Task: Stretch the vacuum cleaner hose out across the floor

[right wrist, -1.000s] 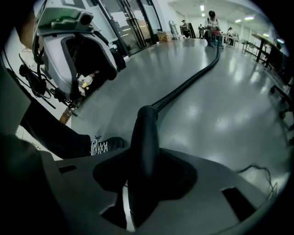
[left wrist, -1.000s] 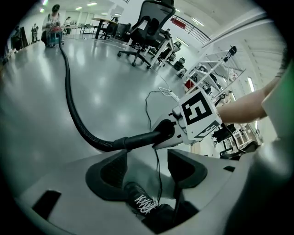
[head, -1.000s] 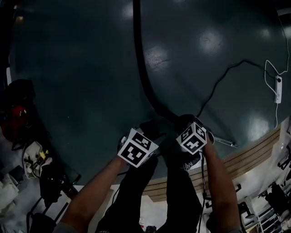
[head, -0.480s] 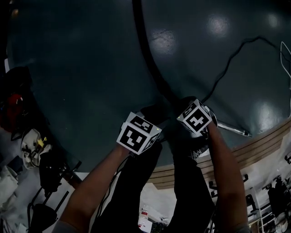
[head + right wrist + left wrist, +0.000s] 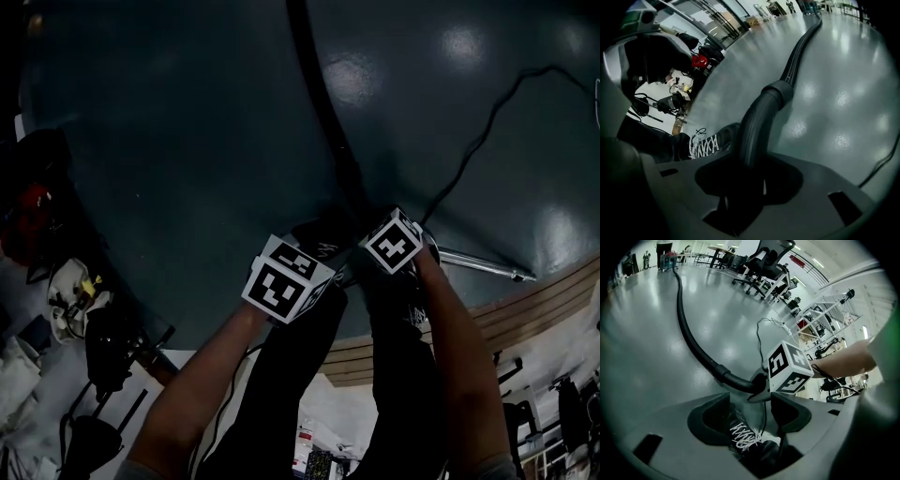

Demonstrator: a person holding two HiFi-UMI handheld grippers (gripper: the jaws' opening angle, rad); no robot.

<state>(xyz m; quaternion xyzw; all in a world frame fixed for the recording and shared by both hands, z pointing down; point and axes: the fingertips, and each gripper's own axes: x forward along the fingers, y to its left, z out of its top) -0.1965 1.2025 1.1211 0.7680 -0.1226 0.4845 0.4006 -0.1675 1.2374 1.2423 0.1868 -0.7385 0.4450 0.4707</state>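
Observation:
The black ribbed vacuum hose (image 5: 319, 103) runs from the far floor toward me and ends in a smooth cuff (image 5: 761, 117). My right gripper (image 5: 750, 180) is shut on that cuff, which passes straight between its jaws. In the head view its marker cube (image 5: 392, 242) sits at the hose's near end. The left gripper (image 5: 750, 411) hangs just left of it with its cube (image 5: 281, 283) lower. Its jaws stand apart with nothing in them, and only a laced shoe (image 5: 743, 434) shows beyond. From the left gripper view the hose (image 5: 689, 329) curves in to the right gripper's cube (image 5: 790, 366).
A thin black cable (image 5: 473, 155) snakes over the dark floor at the right. A metal tube (image 5: 478, 265) lies beside a wooden ledge (image 5: 534, 305). Bags and a red item (image 5: 28, 211) crowd the left edge. Office chairs (image 5: 768, 266) stand far off.
Both grippers have sunk toward the floor, and the right one still holds the hose cuff. The hose's near end now lies further right and higher in the head view.

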